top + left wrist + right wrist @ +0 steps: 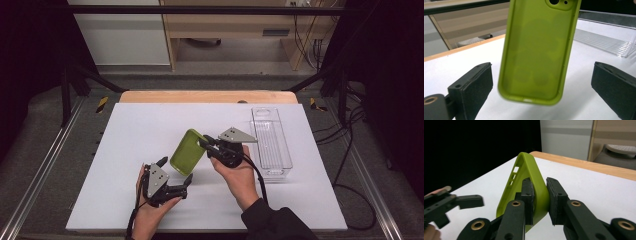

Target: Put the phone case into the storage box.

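Note:
A lime-green phone case (187,151) is held tilted above the white table, its hollow side facing the left gripper. My right gripper (205,142) is shut on the case's upper edge; in the right gripper view both pads of the right gripper (539,181) pinch the case's rim (529,170). My left gripper (176,170) sits just below and left of the case with its jaws wide. In the left gripper view the case's lower end (539,50) hangs between the spread jaws of the left gripper (541,65), with neither pad touching it.
A clear plastic tray (270,140) lies lengthwise on the right part of the white table top (140,125); the tray (604,40) also shows behind the case. A wooden edge (205,96) runs along the far side. Metal rails flank the table.

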A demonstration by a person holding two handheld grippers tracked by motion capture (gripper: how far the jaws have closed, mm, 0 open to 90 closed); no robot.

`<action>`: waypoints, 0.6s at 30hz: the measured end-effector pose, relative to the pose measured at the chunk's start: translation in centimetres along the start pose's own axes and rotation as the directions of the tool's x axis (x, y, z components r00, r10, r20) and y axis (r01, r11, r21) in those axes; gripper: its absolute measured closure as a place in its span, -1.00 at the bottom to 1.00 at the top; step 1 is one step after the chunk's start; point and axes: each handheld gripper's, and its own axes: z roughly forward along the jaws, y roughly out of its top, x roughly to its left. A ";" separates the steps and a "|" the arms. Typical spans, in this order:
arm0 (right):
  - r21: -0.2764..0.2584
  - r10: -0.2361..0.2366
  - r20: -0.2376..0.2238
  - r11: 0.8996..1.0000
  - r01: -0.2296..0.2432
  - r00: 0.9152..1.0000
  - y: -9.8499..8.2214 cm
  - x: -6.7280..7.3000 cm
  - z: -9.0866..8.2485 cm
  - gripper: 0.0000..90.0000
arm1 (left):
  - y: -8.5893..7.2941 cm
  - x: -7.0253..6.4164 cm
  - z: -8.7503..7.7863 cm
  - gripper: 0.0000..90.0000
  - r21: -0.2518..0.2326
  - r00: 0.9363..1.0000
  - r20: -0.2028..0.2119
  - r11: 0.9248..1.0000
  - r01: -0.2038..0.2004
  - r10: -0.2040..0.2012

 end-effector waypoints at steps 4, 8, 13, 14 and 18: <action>-0.003 -0.011 0.017 1.000 0.011 1.000 0.5 -0.9 0.1 0.70 | -0.1 0.6 -0.4 -0.94 -0.008 1.000 -0.002 1.000 0.021 -0.021; -0.004 -0.031 0.027 1.000 0.031 0.999 1.2 -1.9 0.0 0.70 | -0.2 1.4 -0.8 -0.94 -0.015 0.999 -0.002 0.999 0.049 -0.049; -0.004 -0.051 0.038 0.999 0.051 0.998 2.1 -3.0 0.0 0.70 | -0.4 2.5 -1.3 -0.94 -0.025 0.996 -0.019 0.996 0.084 -0.084; -0.006 -0.056 0.040 0.998 0.056 0.998 2.2 -3.2 0.1 0.70 | -0.5 2.8 -1.5 -0.94 -0.027 0.996 -0.022 0.996 0.088 -0.089; -0.006 -0.079 0.039 0.997 0.080 0.996 2.9 -3.9 0.0 0.70 | -0.7 3.7 -1.8 -0.94 -0.031 0.993 -0.030 0.993 0.117 -0.118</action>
